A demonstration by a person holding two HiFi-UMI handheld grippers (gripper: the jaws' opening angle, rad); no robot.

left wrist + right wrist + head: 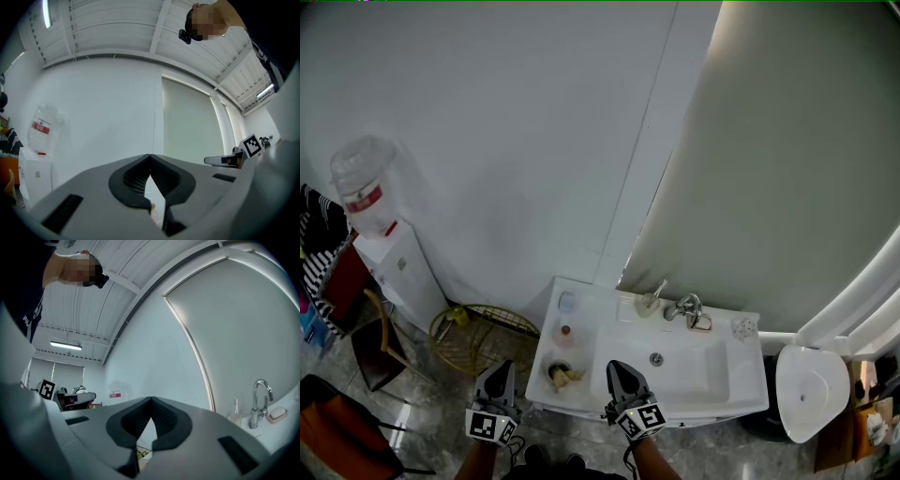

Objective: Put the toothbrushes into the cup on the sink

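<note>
Near the sink (pixel 752 377) edge, left gripper (pixel 499 370), right gripper (pixel 619 368)

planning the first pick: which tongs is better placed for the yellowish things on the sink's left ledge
Probably left: the shut left tongs hang beside the white sink's left ledge holding the yellowish things; the right tongs face the basin.

One sink (pixel 722 375), one tap (pixel 686 307) at its back edge, one toilet (pixel 811 389), one water cooler (pixel 394 262) and one wire basket (pixel 483 337) stood there.
</note>
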